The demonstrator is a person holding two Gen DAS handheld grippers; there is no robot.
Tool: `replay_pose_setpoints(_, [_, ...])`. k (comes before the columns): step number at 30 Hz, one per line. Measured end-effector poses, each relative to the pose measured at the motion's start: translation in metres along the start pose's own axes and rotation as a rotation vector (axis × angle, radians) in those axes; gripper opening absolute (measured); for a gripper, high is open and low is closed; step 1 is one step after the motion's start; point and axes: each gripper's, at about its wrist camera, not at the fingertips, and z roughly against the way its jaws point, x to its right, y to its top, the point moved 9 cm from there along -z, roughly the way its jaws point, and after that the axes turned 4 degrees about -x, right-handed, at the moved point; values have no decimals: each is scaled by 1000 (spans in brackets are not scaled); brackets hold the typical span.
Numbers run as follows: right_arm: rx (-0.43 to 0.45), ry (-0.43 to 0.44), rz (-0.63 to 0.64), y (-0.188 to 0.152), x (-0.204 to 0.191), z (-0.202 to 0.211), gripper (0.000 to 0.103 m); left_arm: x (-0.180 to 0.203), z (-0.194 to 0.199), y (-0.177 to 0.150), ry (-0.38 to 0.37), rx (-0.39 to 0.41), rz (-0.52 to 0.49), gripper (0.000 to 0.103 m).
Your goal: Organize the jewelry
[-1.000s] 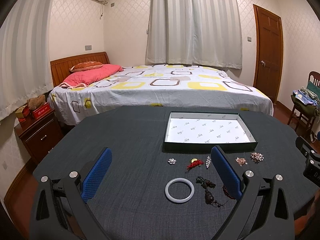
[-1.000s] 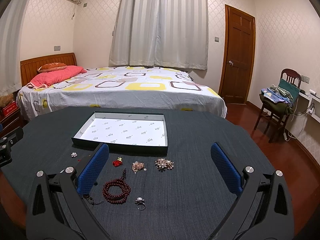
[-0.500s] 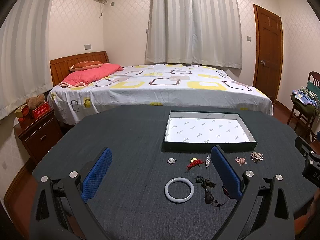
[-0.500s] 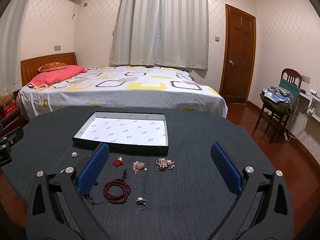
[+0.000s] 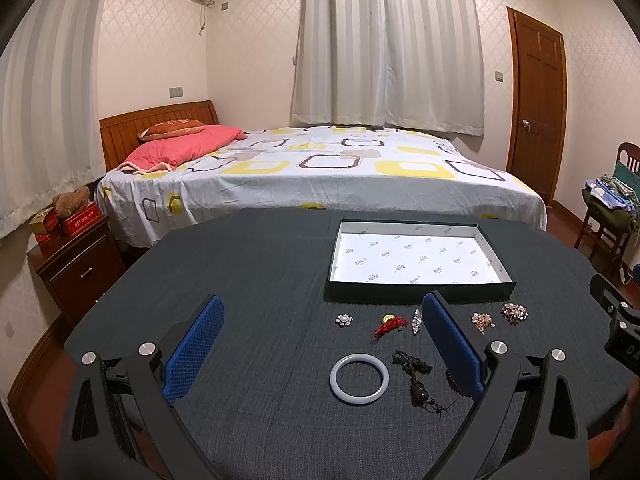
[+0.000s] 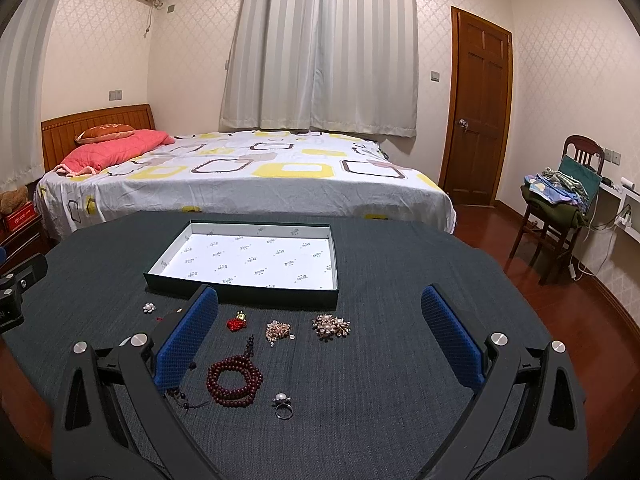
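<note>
An open shallow box [image 5: 416, 286] [image 6: 244, 292] with a white printed lining sits on the dark cloth table, nothing in it. Jewelry lies in front of it: a white bangle [image 5: 359, 377], a dark tasselled pendant [image 5: 416, 384], a red knot charm [image 5: 390, 323], a pearl flower [image 5: 344, 319], dark red prayer beads [image 6: 234, 380], a pearl ring [image 6: 283, 405], a red charm [image 6: 237, 323], a small brooch [image 6: 278, 330] and a larger brooch [image 6: 331, 325]. My left gripper [image 5: 322, 344] and right gripper [image 6: 320, 336] are both open and empty, held above the near table edge.
A bed [image 5: 320, 176] stands behind the table. A wooden nightstand [image 5: 76, 264] is at the left, a door [image 6: 476, 120] at the back right, and a chair with clothes [image 6: 560, 200] at the right.
Both views have shifted very slightly; the grippers stay open and nothing on the table has moved.
</note>
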Motion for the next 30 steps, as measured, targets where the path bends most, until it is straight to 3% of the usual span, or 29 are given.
replay_pose_setpoints(22, [-11, 3, -7, -9, 0, -8, 99, -1, -5, -3, -6, -15, 1, 96])
replay_pose_setpoints(30, [-58, 18, -14, -32, 1, -33, 99, -4, -32, -21, -40, -80, 27, 96])
